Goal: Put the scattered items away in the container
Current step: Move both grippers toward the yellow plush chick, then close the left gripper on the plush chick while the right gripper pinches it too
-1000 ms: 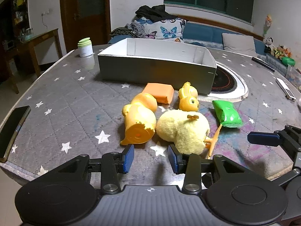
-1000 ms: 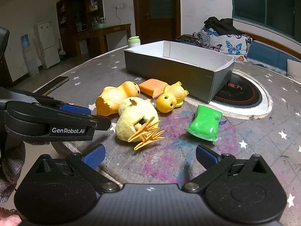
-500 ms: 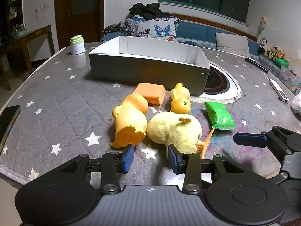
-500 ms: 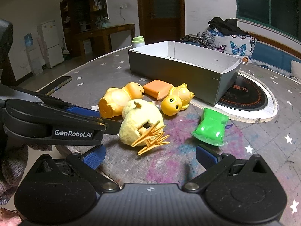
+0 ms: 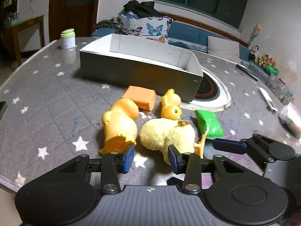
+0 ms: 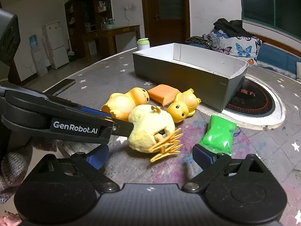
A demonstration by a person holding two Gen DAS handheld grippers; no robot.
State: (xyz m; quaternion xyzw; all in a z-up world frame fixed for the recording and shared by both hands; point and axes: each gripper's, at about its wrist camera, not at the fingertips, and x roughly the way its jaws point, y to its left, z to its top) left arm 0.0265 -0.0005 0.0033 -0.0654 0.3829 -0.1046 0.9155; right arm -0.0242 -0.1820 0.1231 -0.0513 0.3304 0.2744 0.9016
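Note:
A grey open box stands on the starred table. In front of it lie an orange duck toy, a fluffy yellow chick, a small yellow duck, an orange block and a green packet. My left gripper is open and empty, its fingertips right in front of the orange duck and the chick. My right gripper is open and empty, just short of the chick and the packet.
A white jar with a green lid stands at the table's far left. A phone lies near the left edge. A round black hotplate sits right of the box. A white remote lies at the right.
Both grippers have moved forward toward the toys. The left fingertips now reach the orange duck and the chick. The toys have not moved.

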